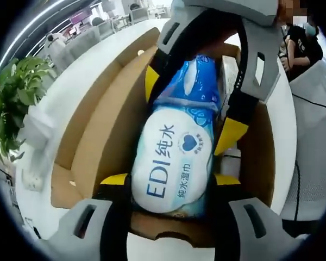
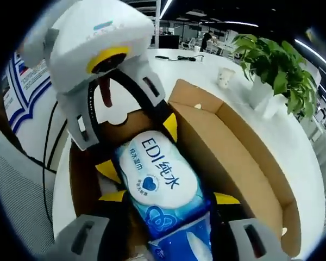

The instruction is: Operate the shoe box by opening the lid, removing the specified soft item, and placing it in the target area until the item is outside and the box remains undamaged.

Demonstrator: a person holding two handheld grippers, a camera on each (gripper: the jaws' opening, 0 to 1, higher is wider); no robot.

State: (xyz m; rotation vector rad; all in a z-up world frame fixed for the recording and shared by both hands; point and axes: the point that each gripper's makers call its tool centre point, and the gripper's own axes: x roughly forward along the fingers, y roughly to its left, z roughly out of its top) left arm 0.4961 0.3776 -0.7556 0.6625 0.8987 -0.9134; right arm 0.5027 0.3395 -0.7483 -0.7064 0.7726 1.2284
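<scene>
Cardboard flaps of the shoe box (image 2: 244, 157) were already folded open on the white table (image 2: 293, 152). Inside it, the wet-wipes pack (image 1: 176, 163) was clamped at opposite ends by the left tongs (image 1: 171, 182) and right tongs (image 2: 171, 198); lifting out and placing remained.

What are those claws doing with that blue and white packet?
A person holds a claw in each hand, and both claws are gripping one soft pack of wet wipes from opposite ends. The left claw pinches the white end; the right claw pinches the blue end. The pack sits over the open cardboard shoe box, whose lid is folded back. The box rests on a white table. The pack has not reached the table yet.
</scene>
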